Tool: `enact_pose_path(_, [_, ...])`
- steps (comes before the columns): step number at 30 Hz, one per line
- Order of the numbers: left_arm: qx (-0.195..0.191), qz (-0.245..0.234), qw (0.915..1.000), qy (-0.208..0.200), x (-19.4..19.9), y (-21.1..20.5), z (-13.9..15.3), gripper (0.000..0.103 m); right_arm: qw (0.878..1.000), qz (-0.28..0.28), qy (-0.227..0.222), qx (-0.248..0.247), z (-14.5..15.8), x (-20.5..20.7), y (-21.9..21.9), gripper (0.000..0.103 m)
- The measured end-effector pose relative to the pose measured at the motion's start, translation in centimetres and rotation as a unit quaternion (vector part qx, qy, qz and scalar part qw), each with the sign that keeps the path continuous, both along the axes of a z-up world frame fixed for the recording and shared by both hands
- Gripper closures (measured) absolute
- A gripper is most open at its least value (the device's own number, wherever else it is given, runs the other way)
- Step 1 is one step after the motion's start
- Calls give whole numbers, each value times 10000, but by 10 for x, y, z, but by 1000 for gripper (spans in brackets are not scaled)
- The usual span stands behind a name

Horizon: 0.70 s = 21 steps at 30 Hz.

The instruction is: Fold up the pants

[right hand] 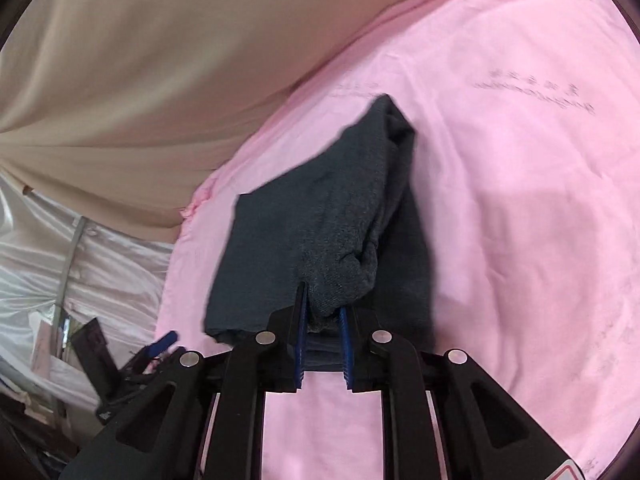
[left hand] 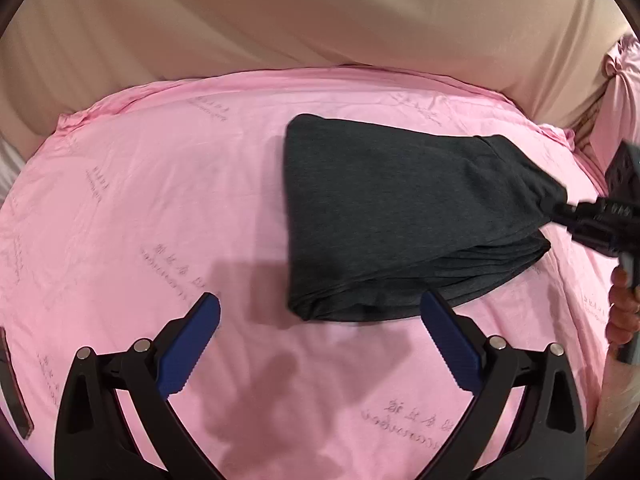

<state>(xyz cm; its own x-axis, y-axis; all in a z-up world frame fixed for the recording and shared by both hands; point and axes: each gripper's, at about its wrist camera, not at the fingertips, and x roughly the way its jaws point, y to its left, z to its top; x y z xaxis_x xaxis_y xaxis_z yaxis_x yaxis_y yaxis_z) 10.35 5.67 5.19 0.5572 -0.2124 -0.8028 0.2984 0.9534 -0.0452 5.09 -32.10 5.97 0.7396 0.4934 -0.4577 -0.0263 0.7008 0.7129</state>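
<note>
The folded dark grey knit pants (right hand: 320,216) are clamped at one end by the right gripper (right hand: 324,320), raised off the pink sheet (left hand: 160,200) for another fold; the left gripper (left hand: 320,344) is held apart, empty.

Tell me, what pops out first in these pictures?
The dark grey pants, already folded small, pop out against the bright pink sheet. The right hand-held gripper pinches one bunched corner and lifts it off the sheet. The left hand-held gripper hangs open, its blue pads empty, just near the bundle's closest edge.
</note>
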Motion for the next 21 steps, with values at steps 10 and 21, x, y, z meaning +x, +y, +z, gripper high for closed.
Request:
enact_pose_path(10, [1292,-176,9914,-74,32,-48,-46,7,9916,830,-938,-336,123,35,82,89])
enact_pose_path(21, [-46,1350,9908,94,50,50,-26,43,9717,1685,-1147,-1197,177,62,189,89])
